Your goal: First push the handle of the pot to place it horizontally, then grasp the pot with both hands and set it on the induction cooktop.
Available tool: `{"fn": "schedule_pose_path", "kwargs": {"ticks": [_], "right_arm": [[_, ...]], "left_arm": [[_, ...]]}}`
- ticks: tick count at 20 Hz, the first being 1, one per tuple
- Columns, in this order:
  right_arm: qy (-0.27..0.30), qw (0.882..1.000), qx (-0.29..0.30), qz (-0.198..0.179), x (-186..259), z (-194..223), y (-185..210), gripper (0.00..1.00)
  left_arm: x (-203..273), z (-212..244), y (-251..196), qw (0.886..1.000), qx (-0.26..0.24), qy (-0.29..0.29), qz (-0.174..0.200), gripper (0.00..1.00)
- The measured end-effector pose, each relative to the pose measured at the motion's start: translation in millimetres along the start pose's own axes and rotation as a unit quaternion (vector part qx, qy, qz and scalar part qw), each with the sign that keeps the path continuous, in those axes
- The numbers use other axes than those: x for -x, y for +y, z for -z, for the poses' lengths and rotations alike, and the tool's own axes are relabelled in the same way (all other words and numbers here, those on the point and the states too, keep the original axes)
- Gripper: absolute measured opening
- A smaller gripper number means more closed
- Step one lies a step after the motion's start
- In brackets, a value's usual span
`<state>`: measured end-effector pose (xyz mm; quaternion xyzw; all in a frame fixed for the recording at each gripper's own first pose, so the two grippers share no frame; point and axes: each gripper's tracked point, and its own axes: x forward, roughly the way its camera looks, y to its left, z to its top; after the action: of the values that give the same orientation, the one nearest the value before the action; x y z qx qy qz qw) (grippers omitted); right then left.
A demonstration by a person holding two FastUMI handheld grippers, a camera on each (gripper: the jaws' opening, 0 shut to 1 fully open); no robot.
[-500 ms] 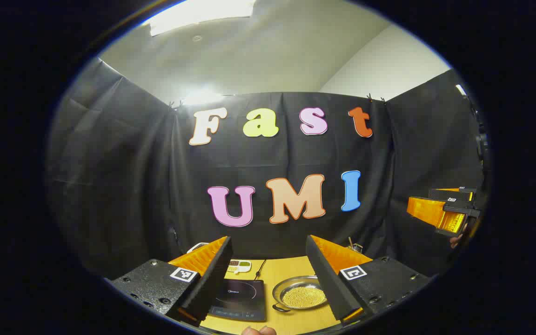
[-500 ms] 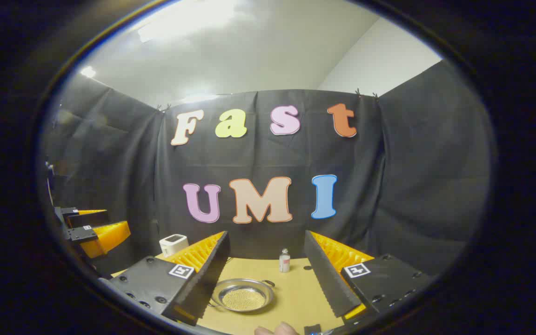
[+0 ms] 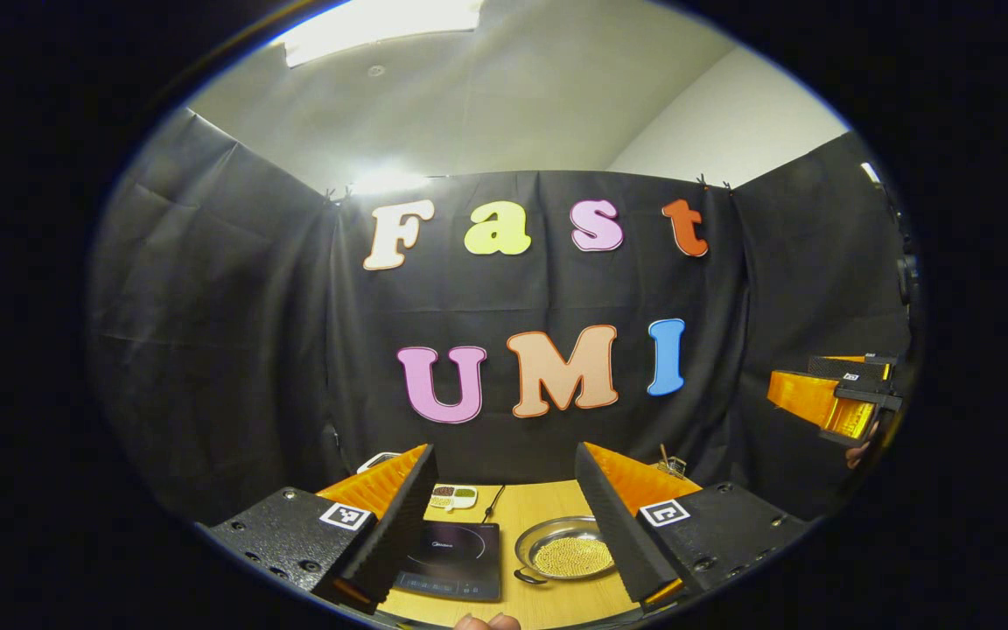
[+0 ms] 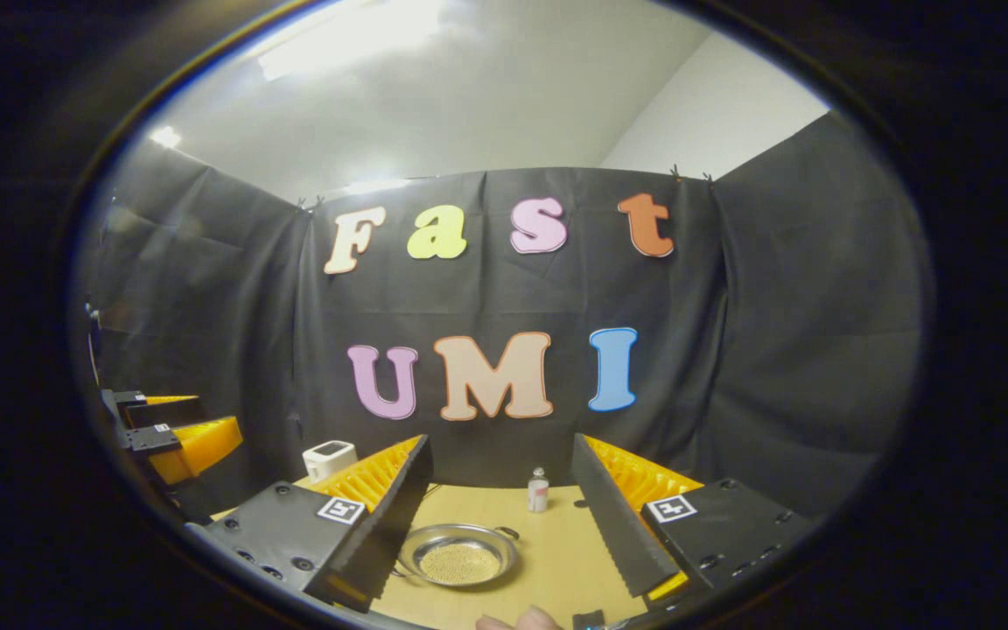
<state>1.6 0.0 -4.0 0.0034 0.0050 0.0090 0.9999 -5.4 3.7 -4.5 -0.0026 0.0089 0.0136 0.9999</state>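
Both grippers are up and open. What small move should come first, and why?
Probably lower the right gripper toward the pot and nudge a handle. The pot sits on the table beside the cooktop, its handles lying on a diagonal, and the left gripper hangs open above.

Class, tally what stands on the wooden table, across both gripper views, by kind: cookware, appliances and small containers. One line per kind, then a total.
Cookware: 1, the pot.
Appliances: 2, the cooktop and a white device.
Small containers: 2, a bottle and a divided dish.
Total: 5, all on the table.
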Motion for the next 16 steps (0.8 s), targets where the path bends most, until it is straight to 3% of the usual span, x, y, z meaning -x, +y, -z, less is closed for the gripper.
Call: {"fn": "schedule_pose_path", "kwargs": {"ticks": [12,16], "right_arm": [[0.002,1.000,0.004,-0.017,-9.3,5.8,-5.9,0.97],[0.003,0.999,0.010,-0.031,-15.0,12.8,-5.2,0.79]], "left_arm": [[0.5,4.6,-6.1,1.000,0.004,0.007,-0.018,0.96],[3.5,6.7,-6.7,0.999,0.003,0.013,-0.030,0.96]]}}
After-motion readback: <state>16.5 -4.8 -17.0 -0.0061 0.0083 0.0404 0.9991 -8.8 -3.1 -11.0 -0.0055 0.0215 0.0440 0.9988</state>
